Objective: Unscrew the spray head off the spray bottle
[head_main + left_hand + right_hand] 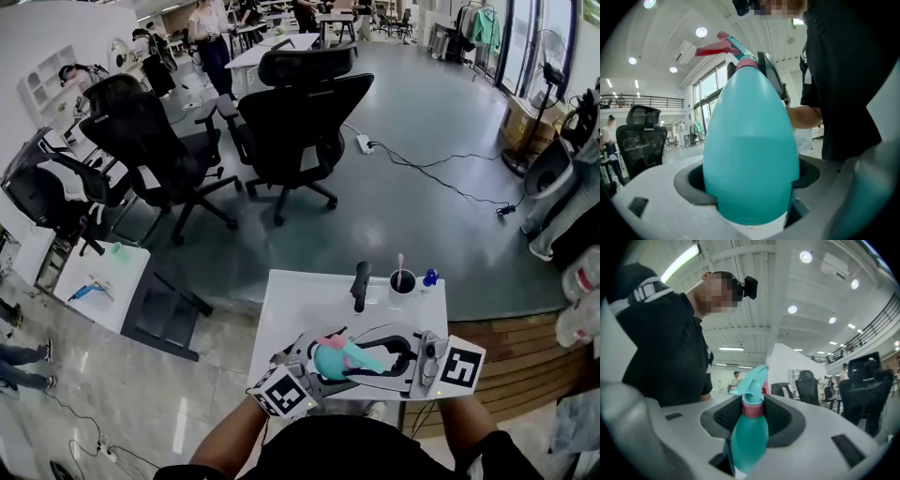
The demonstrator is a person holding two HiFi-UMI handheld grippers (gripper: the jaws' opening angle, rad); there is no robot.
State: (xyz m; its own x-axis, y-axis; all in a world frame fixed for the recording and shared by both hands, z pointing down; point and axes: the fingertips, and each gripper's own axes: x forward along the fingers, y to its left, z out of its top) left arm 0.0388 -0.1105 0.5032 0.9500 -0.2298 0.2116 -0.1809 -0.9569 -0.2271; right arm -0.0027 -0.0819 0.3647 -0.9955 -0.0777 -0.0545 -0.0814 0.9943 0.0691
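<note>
The spray bottle (349, 360) is held up in the air between the two grippers, over the near edge of the white tabletop (300, 300), close in front of the person. The left gripper (750, 180) has its fingers (693, 183) clamped on the wide teal body of the bottle, low down near its base. The right gripper (753, 411) grips higher up: its fingers (724, 413) press from both sides on the pink collar (753, 408) at the foot of the teal spray head (752, 383), which sits on the bottle's neck. In both gripper views the head is uppermost. At the far edge of the tabletop stand a dark handle-shaped thing (360, 286), a white cup (402, 281) and a small blue thing (430, 277), all well apart from the bottle.
</note>
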